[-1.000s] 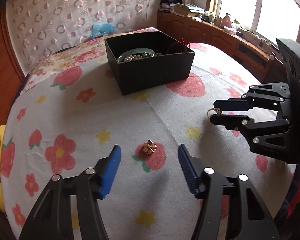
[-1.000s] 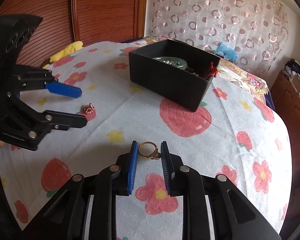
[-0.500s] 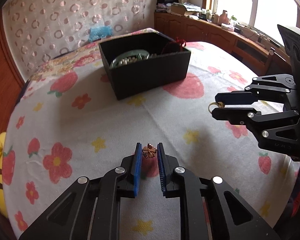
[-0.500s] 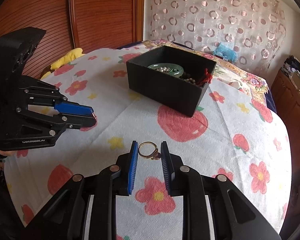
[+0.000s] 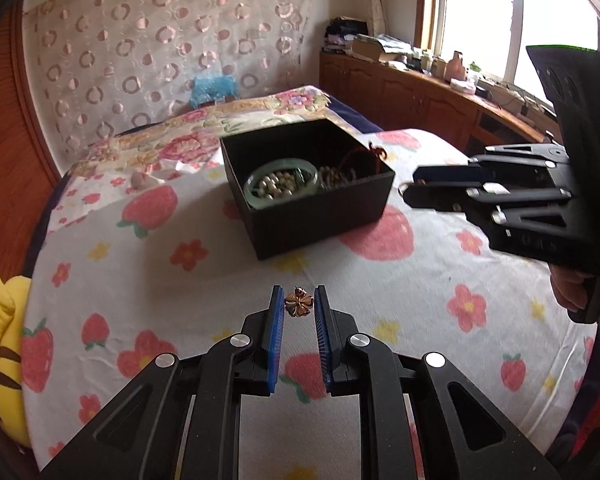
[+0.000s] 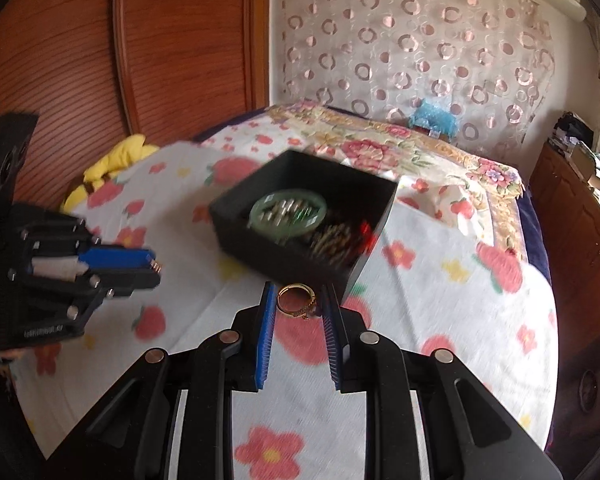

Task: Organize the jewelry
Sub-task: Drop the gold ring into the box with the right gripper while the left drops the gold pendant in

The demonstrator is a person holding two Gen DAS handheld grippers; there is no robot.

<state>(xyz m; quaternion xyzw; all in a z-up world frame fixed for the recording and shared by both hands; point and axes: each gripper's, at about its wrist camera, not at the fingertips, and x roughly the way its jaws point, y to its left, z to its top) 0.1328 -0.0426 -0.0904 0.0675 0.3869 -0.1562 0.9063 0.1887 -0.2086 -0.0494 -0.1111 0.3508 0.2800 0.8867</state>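
My left gripper [image 5: 299,307] is shut on a small gold flower-shaped earring [image 5: 299,305] and holds it above the bedspread, short of the black box [image 5: 312,216]. My right gripper [image 6: 298,304] is shut on a gold ring [image 6: 296,302], close to the near wall of the black box [image 6: 284,252]. The box holds a green bangle [image 5: 281,184], pearls and beaded strings with a red cord. The right gripper also shows in the left wrist view [image 5: 410,191], beside the box's right corner. The left gripper shows in the right wrist view [image 6: 154,268], left of the box.
The box stands on a bed with a white strawberry-and-flower cover [image 5: 380,280]. A yellow plush toy [image 5: 4,336] lies at the bed's left edge. A wooden cabinet [image 5: 420,96] with clutter runs under the window on the right. A wooden headboard panel [image 6: 180,40] stands behind.
My left gripper closed on the flower earring and lifted it off the cover. Both grippers rose and moved toward the black box, the right one still holding the ring.
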